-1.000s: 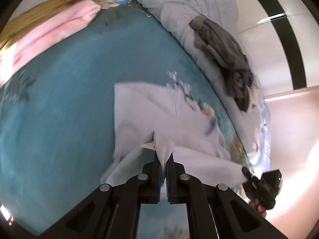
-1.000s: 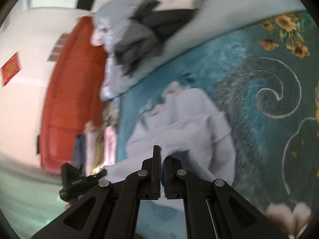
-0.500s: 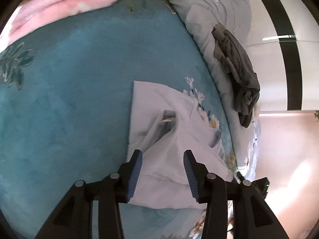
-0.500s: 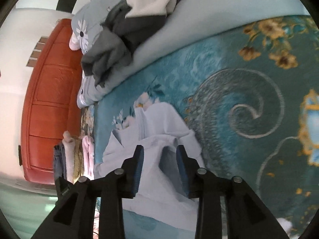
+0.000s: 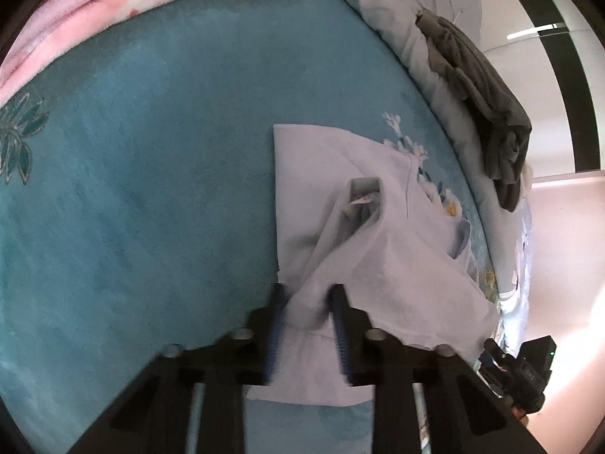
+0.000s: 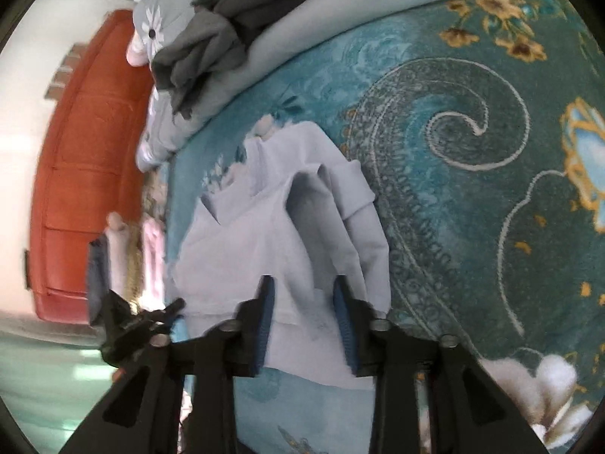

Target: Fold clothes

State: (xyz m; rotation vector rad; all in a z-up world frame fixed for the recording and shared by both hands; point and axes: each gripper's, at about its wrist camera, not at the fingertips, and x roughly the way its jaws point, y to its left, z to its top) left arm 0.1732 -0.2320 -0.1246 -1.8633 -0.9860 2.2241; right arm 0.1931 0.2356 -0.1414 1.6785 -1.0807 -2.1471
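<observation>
- Pale lilac garment (image 5: 397,261) lies bunched and partly doubled over on the teal bedspread (image 5: 151,189), near the bed's front edge; right wrist view shows it again (image 6: 272,234) with loose, standing ridges.
- My left gripper (image 5: 308,325): jaws parted, a hump of the fabric between them, pads not pressed on it. I judge this as not gripping.
- My right gripper (image 6: 304,321): jaws likewise parted over the near hem, holding nothing.
- Handling, judged: thin, light, limp cloth; drapes and wrinkles freely, not fragile, will slide on itself. Best taken at a hem or corner, one layer pinched cleanly, both grippers spaced apart so the edge stays taut.
- Fold state: layers overlap unevenly; I cannot tell which stage of folding this fits.
- Containers: none in view. Dark grey clothes (image 5: 480,90) lie heaped on the pale floral quilt (image 5: 401,7) behind; pink blanket (image 5: 94,11) at far left.
</observation>
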